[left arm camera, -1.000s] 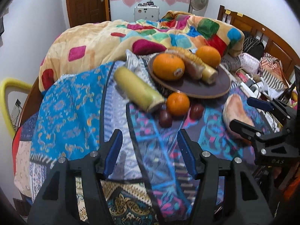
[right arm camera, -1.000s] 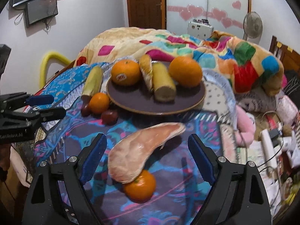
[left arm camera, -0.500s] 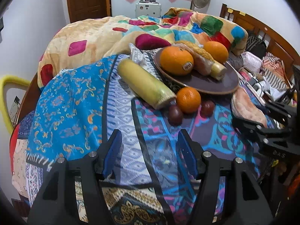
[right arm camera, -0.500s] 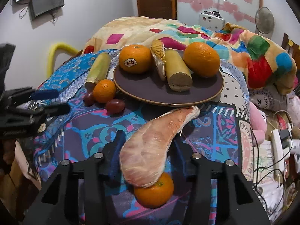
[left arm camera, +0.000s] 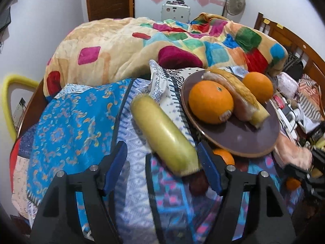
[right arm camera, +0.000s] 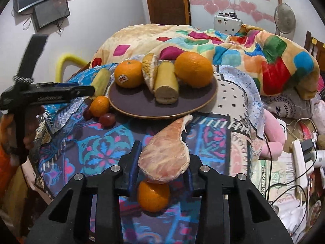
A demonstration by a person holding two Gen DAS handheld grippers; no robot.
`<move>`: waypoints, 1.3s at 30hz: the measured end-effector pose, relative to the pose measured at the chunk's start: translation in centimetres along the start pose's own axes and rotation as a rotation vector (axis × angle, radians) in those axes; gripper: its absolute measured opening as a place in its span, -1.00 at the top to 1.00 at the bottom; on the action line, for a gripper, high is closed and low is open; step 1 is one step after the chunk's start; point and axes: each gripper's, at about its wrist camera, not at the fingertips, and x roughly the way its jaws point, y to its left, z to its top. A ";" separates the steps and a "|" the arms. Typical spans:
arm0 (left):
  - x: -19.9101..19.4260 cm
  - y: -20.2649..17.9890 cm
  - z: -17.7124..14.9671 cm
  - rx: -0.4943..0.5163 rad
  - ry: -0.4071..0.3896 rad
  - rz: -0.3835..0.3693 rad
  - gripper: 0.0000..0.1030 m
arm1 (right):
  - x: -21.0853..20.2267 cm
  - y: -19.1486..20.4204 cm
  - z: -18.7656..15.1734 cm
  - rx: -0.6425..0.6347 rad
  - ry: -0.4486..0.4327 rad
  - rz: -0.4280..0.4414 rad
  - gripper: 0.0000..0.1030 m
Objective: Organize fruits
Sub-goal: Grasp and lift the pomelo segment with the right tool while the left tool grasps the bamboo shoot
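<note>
A dark round plate (right arm camera: 140, 105) holds two oranges (right arm camera: 128, 76), a pomelo segment and a sugarcane piece (right arm camera: 166, 85). My right gripper (right arm camera: 160, 168) is shut on a large pink pomelo segment (right arm camera: 165, 154), lifted slightly above a small orange (right arm camera: 153, 196). My left gripper (left arm camera: 162, 166) is open, its fingers either side of the near end of a yellow-green sugarcane piece (left arm camera: 162, 136) lying beside the plate (left arm camera: 239, 136). A small orange (left arm camera: 224, 156) and two dark grapes (right arm camera: 107, 119) lie by the plate's edge.
A patterned blue cloth (left arm camera: 67, 122) covers the surface. A colourful quilt (left arm camera: 142, 40) is heaped behind. Cables, a power strip (right arm camera: 300, 162) and a pink toy lie to the right. A yellow chair back (left arm camera: 8, 93) stands left.
The right gripper closed on the pomelo segment and raised it a little. The left gripper moved forward until its open fingers straddle the sugarcane piece's end.
</note>
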 end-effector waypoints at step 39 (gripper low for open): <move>0.2 0.6 -1.7 0.106 0.164 -0.084 0.23 | -0.7 -1.4 0.4 0.035 -0.045 -0.004 0.55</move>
